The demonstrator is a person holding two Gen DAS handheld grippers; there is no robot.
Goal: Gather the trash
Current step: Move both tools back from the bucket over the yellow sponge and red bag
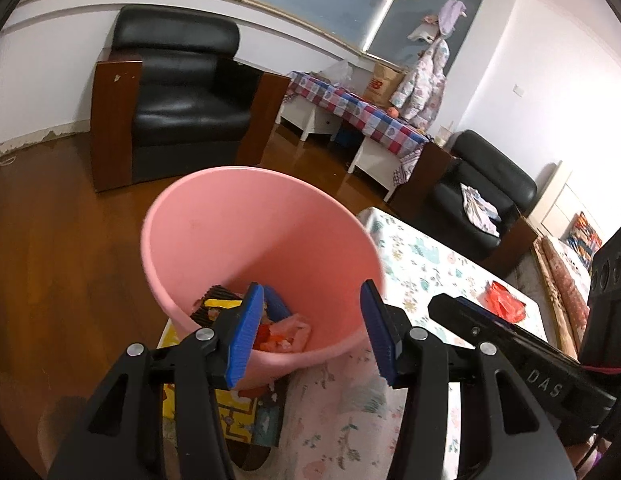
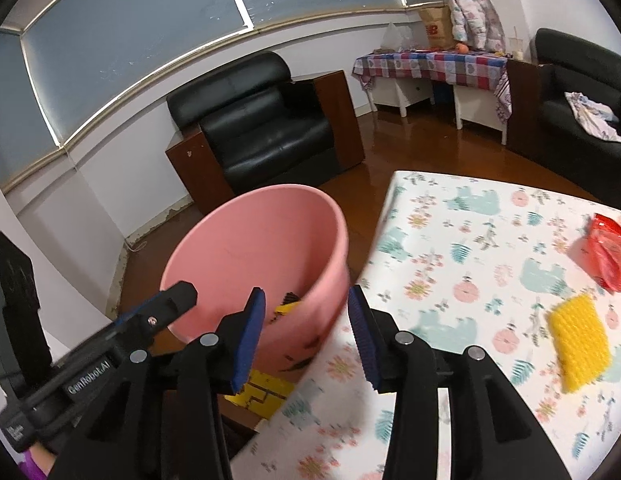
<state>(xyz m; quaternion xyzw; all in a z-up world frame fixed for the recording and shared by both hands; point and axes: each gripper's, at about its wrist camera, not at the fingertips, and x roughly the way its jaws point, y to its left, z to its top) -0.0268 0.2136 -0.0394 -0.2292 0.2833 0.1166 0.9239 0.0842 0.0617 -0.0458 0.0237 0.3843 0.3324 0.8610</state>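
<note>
The pink bin (image 1: 262, 248) stands on the floor just left of the table (image 2: 470, 248), holding red and yellow scraps (image 1: 282, 332) at its bottom. On the floral cloth lie a red wrapper (image 2: 606, 252) far right and a yellow sponge (image 2: 580, 342) nearer. The left gripper (image 1: 310, 328) hangs spread and empty over the bin; the right gripper (image 2: 306, 336), also spread with nothing between its 2 fingers, straddles the bin's near wall.

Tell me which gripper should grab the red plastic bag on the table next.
Right, probably. The red plastic bag and yellow sponge lie on the table off to the right gripper's right. The left gripper faces the pink bucket, with the right gripper between it and the bag.
</note>
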